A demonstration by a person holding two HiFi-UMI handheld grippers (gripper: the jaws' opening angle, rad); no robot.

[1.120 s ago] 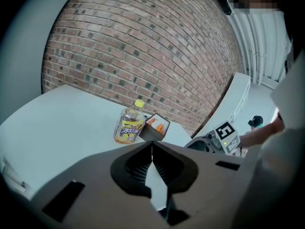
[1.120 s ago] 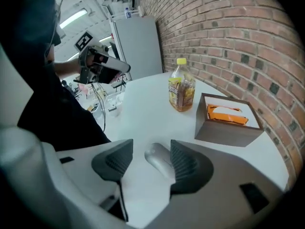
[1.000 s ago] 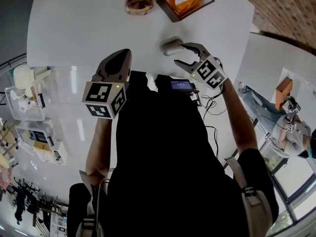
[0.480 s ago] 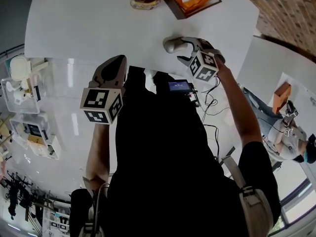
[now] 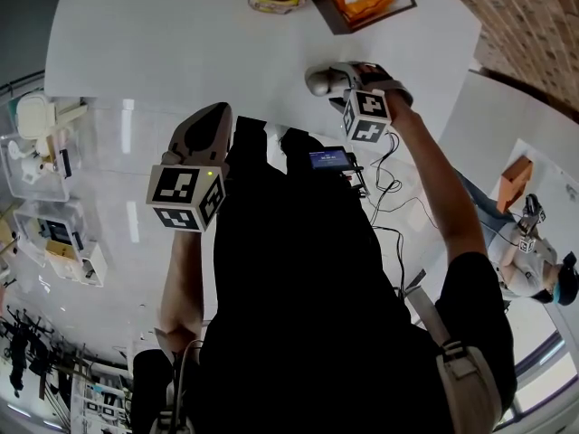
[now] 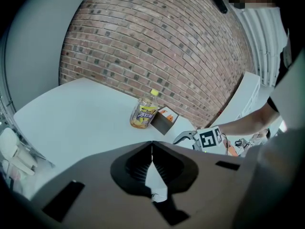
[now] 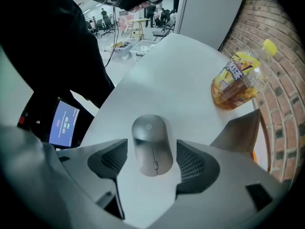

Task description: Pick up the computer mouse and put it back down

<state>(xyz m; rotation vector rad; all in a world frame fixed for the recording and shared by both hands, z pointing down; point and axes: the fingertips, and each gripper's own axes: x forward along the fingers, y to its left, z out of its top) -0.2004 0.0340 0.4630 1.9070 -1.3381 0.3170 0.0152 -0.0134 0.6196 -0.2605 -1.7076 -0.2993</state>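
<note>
- My right gripper points straight down over the mouse. Its jaws have just been opening and now stand wide apart, with the mouse between them and neither pad touching it.
- The mouse lies flat on the table, near the edge on my side. The bottle and the box sit farther in, well apart from it, so they do not crowd the grasp.
- I judge the step in hand to be the grasp: lowering onto the mouse and closing on it.
- The jaws flank the long sides of the mouse and the gap looks about even on each side. I want that centring held as I go down.
- I should sink until the pads face the flanks of the mouse, not its domed top. A grip too high on that smooth curve could squeeze it out.
- Then I close slowly and evenly, so that one pad does not push the mouse sideways before the other meets it, and lift straight up.
- My left gripper has its jaws together with nothing in them, hanging back from the mouse. I would leave it out of this.
</note>
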